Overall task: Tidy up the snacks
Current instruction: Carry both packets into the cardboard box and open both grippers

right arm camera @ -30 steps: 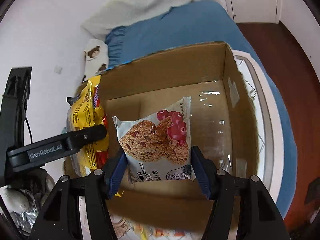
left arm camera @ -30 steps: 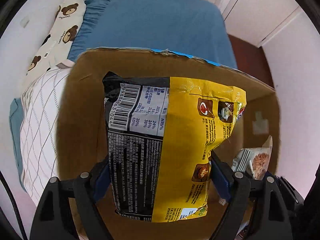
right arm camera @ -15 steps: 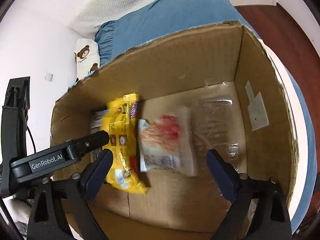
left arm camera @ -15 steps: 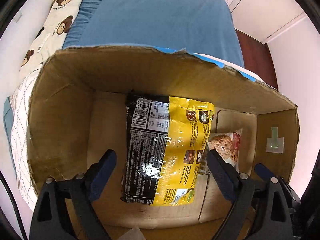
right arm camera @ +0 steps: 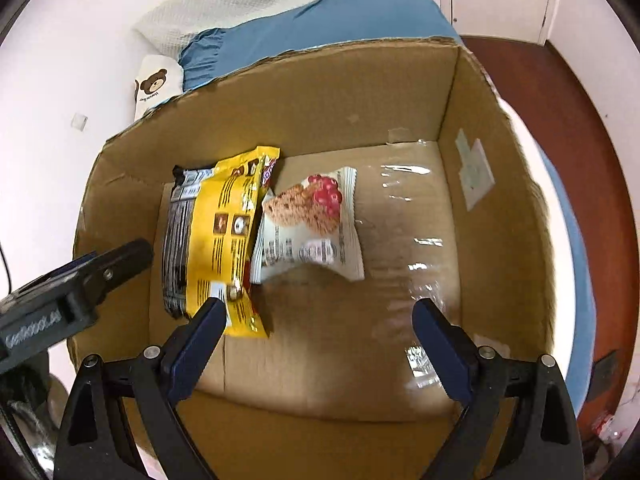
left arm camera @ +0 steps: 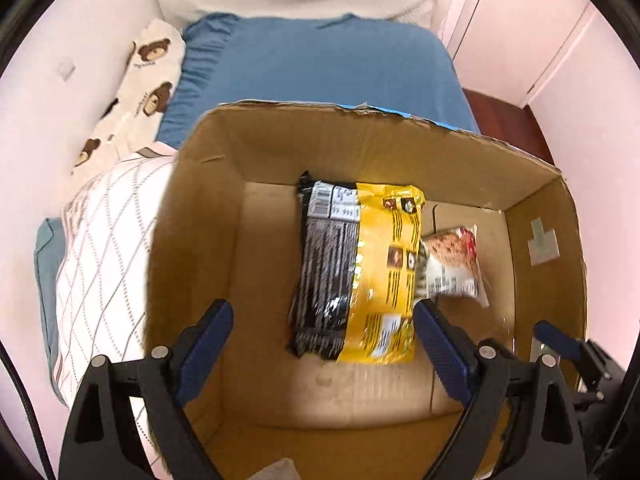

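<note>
Working from left to right, we see our left gripper (left arm camera: 322, 340) spread wide and holding nothing, poised over the near rim of the cardboard box (left arm camera: 280, 140), which sits on a bed with a blue sheet (left arm camera: 320, 68) and a bear-print pillow (left arm camera: 136, 92) behind it. Straight ahead of that gripper and below it, on the box floor, lies the yellow-and-black snack bag (left arm camera: 356, 268), its long axis running away from us along the line of the fingers, with the barcode end at the far side. Just right of it, touching and partly tucked under its edge, lies the oat cookie packet (right arm camera: 310, 224), printed with cookies and red berries; it points the same way and sits ahead of our right gripper (right arm camera: 316, 344), slightly to its left. That gripper is also wide open and empty, and we judge it the nearer hand for anything on the bare, taped right half of the floor. Both snacks are thus already in the box, so the next reach probably goes outside it for another item. As for writing, the bag's panel shows a barcode and dense small print too blurred to read, the packet's lettering is smeared, and the side of the left gripper carries a white label we cannot make out
</note>
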### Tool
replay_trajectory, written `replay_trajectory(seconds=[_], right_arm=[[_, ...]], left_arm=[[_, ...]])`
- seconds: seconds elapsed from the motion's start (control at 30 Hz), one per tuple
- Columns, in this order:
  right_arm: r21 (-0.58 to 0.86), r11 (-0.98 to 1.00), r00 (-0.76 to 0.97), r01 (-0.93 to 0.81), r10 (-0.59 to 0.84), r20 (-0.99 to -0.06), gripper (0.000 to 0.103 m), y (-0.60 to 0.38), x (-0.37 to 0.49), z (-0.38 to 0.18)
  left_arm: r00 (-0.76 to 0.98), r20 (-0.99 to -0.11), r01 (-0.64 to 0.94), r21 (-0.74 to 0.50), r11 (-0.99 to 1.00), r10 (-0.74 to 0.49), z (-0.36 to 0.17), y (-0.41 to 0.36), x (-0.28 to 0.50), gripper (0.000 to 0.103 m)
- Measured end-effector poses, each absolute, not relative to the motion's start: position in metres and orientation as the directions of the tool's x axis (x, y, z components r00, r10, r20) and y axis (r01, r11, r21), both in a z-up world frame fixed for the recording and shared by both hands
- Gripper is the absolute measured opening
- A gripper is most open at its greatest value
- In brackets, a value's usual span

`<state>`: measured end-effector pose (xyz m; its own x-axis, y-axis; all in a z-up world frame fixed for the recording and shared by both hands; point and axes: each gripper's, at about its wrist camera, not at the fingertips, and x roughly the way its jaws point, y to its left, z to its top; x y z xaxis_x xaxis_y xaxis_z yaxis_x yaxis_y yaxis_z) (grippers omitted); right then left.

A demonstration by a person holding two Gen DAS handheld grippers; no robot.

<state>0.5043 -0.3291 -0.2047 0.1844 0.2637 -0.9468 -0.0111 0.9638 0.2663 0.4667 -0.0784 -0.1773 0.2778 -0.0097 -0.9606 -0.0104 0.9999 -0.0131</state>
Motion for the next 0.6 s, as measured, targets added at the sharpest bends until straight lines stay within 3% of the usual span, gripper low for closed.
replay_trajectory(seconds=[0.6], right_arm=[[0.179, 0.981, 0.373, -0.080, 0.196, -0.907, 0.096, -0.337, 0.412, -0.116]], left_arm=[[0.422, -0.906, -0.005, -0.020, 1.000, -0.016, -0.129, -0.073, 0.361, 0.092]])
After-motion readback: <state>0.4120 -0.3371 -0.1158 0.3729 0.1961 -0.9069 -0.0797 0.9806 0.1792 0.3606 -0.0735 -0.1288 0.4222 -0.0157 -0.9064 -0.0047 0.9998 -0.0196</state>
